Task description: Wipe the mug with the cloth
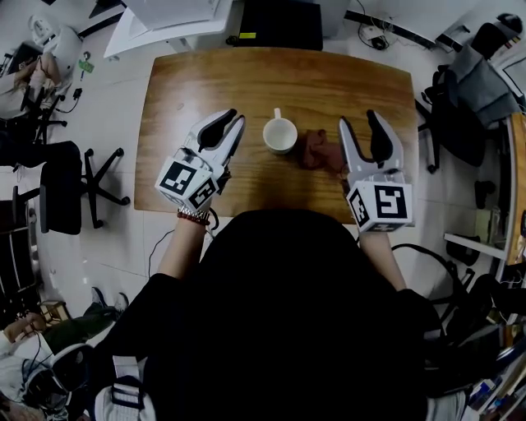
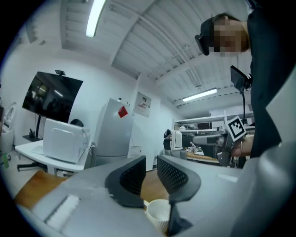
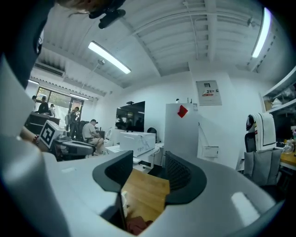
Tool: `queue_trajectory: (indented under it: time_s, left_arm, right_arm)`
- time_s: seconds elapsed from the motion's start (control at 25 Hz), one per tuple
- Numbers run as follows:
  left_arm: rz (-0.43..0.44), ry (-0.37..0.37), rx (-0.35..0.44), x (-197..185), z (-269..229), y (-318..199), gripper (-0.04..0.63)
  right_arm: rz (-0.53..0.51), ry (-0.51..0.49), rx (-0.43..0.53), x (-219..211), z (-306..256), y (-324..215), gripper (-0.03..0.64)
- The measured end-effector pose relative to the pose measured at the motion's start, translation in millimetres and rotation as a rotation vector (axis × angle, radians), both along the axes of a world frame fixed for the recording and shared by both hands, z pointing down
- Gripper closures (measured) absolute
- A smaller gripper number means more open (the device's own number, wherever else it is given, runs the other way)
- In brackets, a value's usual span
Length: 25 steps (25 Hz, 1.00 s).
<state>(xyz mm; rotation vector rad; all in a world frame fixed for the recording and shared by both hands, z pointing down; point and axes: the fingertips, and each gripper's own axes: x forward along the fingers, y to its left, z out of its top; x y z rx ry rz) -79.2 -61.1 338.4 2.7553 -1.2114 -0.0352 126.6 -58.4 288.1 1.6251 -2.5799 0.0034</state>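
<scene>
A white mug (image 1: 280, 134) stands upright on the wooden table (image 1: 205, 82), its handle pointing to the far side. A crumpled dark red cloth (image 1: 316, 150) lies just right of it. My left gripper (image 1: 231, 118) hovers left of the mug, open with a narrow empty gap. In the left gripper view the mug (image 2: 159, 213) shows low between the gripper's (image 2: 150, 169) jaws. My right gripper (image 1: 359, 121) hangs right of the cloth, open wide and holding nothing. In the right gripper view the cloth (image 3: 138, 226) lies below the gripper (image 3: 149, 174).
A black office chair (image 1: 70, 189) stands on the floor left of the table, and another chair with a grey jacket (image 1: 464, 103) at the right. White boxes (image 1: 164, 20) and a black case (image 1: 279, 23) sit beyond the far edge. The person's body covers the near edge.
</scene>
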Motion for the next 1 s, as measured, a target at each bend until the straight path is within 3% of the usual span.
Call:
queue_trajectory:
  time_s: [0.24,0.44,1.0]
  left_arm:
    - [0.083,0.002,0.104,25.9,-45.2,10.1,0.523]
    - [0.081,0.001,0.072,15.4,-32.8,13.9,0.523]
    - [0.125,0.0,0.072,35.7,-34.1,17.8,0.523]
  right_arm:
    - [-0.051,0.038,0.032,-23.7,-5.0,9.8,0.41]
    - [-0.078,0.082,0.055,-50.3,-2.5,7.1,0.411]
    - [-0.068,0.113,0.012,-38.4,8.6,9.6,0.428]
